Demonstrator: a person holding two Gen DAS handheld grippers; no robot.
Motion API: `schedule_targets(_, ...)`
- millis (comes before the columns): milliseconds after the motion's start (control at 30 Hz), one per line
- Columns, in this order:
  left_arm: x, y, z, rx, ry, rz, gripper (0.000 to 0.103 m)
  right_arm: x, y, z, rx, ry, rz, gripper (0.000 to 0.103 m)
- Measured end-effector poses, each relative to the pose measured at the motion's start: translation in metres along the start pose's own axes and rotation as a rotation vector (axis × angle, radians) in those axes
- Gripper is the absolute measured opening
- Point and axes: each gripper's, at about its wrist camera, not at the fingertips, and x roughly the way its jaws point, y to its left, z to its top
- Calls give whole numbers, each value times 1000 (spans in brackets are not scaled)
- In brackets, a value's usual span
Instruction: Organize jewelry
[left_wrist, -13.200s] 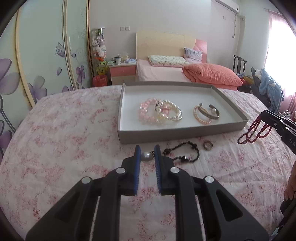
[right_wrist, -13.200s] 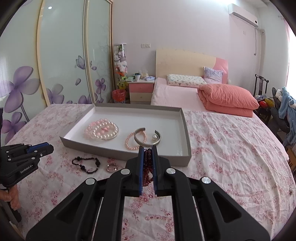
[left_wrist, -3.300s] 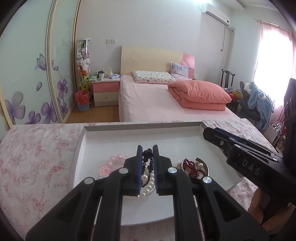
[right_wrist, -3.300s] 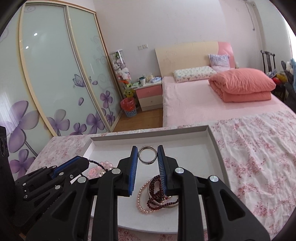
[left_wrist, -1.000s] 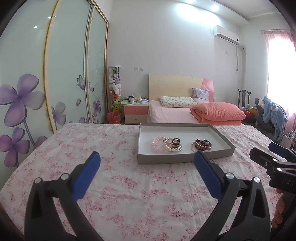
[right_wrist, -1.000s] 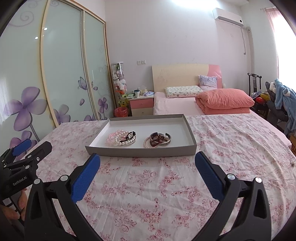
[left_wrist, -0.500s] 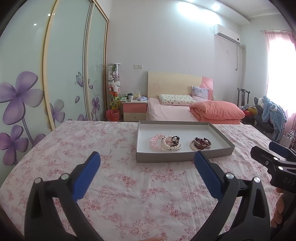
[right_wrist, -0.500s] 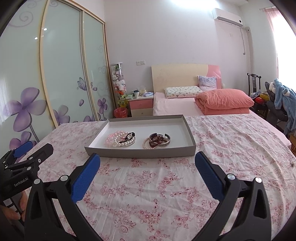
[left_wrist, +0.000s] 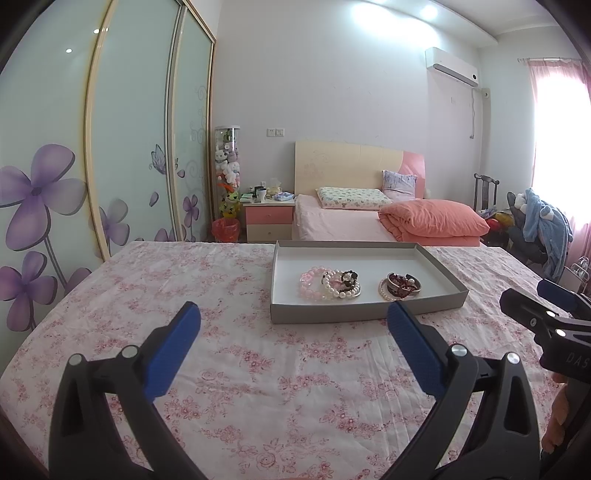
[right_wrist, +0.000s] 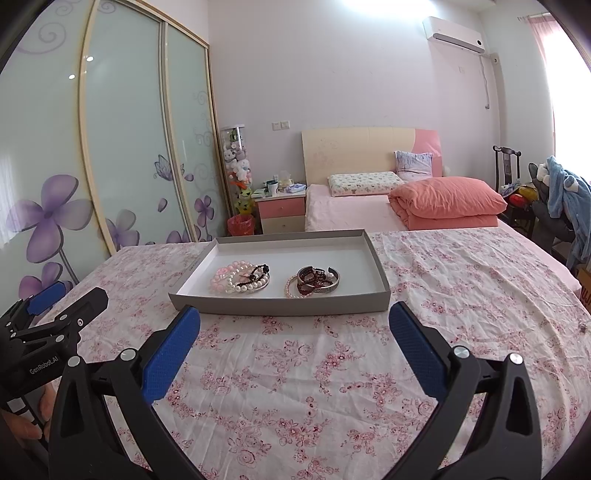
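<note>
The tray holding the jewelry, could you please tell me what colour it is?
The tray is grey outside and white inside, shown best by the right wrist view.

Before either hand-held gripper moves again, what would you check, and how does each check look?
1. Left hand-held gripper open, holding nothing: ok.
2. Right hand-held gripper open, holding nothing: ok.
3. Pearl and pink bead bracelets inside the grey tray: ok.
4. Dark red beads and bangles inside the tray: ok.
5. No jewelry lying on the floral bedspread: ok as far as visible.
6. Small ring in the tray: cannot tell.
</note>
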Motion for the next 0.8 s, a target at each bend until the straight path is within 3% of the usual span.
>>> schedule_targets(800, 0, -1, 1, 2, 3, -2, 99, 0, -1, 2, 1, 1, -1, 101)
